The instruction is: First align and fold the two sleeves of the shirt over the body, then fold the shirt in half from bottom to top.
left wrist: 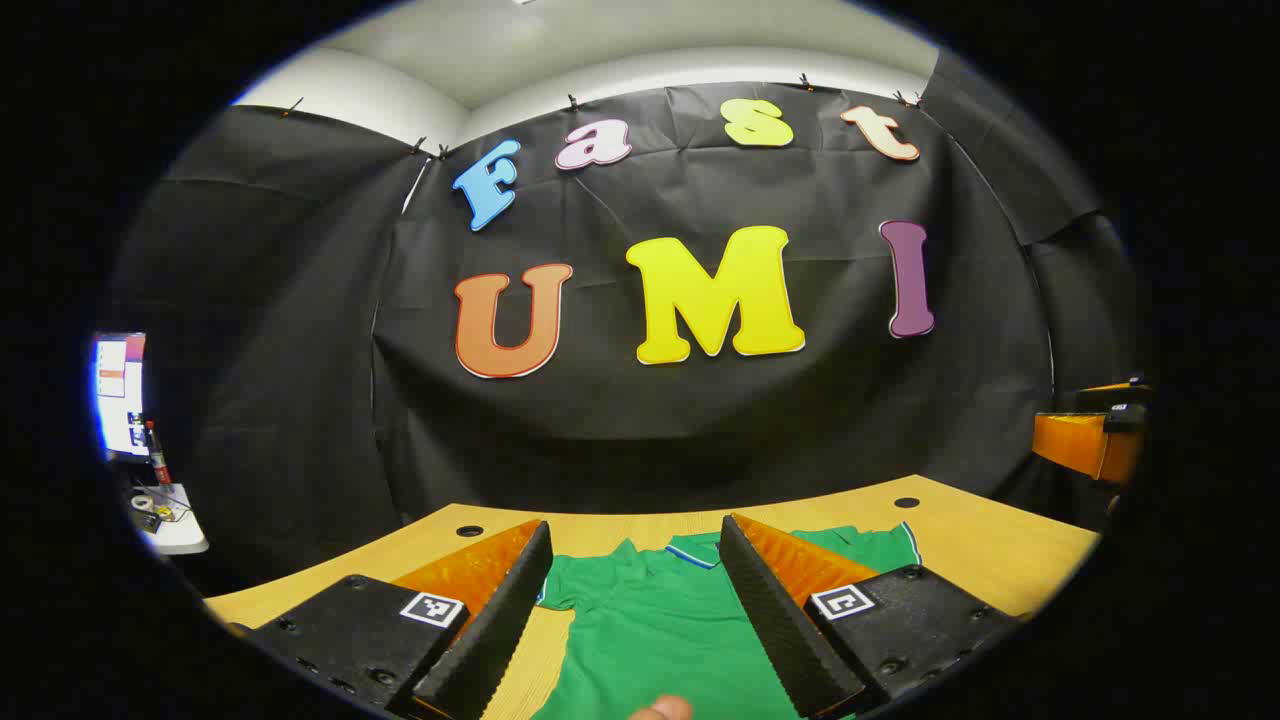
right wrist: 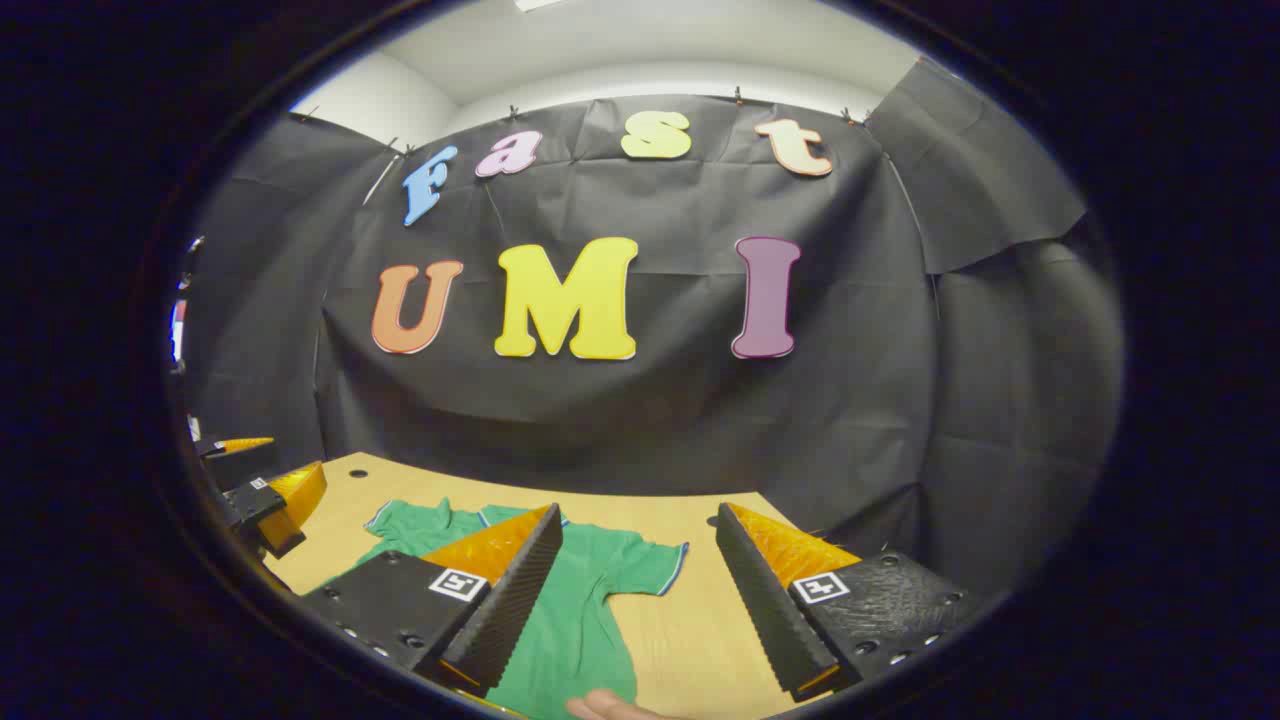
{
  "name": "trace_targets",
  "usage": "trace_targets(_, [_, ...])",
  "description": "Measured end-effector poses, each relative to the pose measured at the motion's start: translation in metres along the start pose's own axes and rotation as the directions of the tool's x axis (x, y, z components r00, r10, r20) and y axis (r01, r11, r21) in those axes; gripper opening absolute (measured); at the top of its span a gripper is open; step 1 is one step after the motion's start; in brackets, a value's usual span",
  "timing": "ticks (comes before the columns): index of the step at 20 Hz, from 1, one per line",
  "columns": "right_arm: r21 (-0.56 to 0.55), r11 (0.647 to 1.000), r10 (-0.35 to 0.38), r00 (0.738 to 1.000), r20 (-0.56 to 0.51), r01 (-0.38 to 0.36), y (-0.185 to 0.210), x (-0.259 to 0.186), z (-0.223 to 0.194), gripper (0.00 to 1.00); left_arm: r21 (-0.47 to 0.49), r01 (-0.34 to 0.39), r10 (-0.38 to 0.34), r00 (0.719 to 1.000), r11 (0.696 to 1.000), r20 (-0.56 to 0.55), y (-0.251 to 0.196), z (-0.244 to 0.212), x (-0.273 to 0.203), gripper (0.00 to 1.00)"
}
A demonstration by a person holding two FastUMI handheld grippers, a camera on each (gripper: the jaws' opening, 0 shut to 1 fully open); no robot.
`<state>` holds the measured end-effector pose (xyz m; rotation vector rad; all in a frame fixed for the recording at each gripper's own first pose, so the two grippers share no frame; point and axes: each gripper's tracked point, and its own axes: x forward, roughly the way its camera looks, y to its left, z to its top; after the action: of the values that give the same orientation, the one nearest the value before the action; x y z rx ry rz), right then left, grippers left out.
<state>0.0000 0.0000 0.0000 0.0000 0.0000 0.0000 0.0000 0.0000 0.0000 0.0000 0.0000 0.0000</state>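
Observation:
A green short-sleeved shirt with a striped collar lies flat on the wooden table, collar toward the far edge. My left gripper hovers open above the shirt's body, nothing between its fingers. In the right gripper view the same shirt lies left of centre, its right sleeve spread out on the table. My right gripper is open above that sleeve and the bare table beside it. The left gripper also shows at the far left of the right gripper view.
A fingertip shows at the bottom edge of the left gripper view, and a hand at the bottom of the right gripper view. Black cloth walls stand behind the table. A monitor and a small side table sit at the far left.

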Motion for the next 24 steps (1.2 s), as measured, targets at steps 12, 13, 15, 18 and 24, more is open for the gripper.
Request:
trace_targets(12, [-0.012,1.0,0.007,0.999,0.05,-0.007,-0.002,-0.029,0.004,0.95,-0.004,-0.002,0.002,0.999,1.0,0.042,-0.012,0.012,-0.027,1.0])
trace_targets(13, [-0.021,1.0,0.0,0.999,0.054,0.001,-0.005,-0.031,0.004,0.95,-0.008,0.006,-0.006,0.999,1.0,0.047,-0.016,0.015,-0.029,1.0])
trace_targets(15, [-0.028,1.0,-0.013,0.998,0.055,0.014,-0.01,-0.034,0.003,0.95,-0.008,0.019,-0.018,0.998,1.0,0.055,-0.022,0.017,-0.031,1.0])
trace_targets(18, [0.0,1.0,-0.016,0.999,0.044,0.016,-0.016,-0.036,0.0,0.95,-0.02,0.035,-0.034,0.998,0.999,0.049,-0.029,0.015,-0.034,1.0])
trace_targets(24, [0.018,0.999,-0.041,0.999,0.021,0.041,-0.029,-0.028,-0.007,0.95,-0.035,0.048,-0.047,0.999,0.998,0.02,-0.03,-0.001,-0.03,1.0])
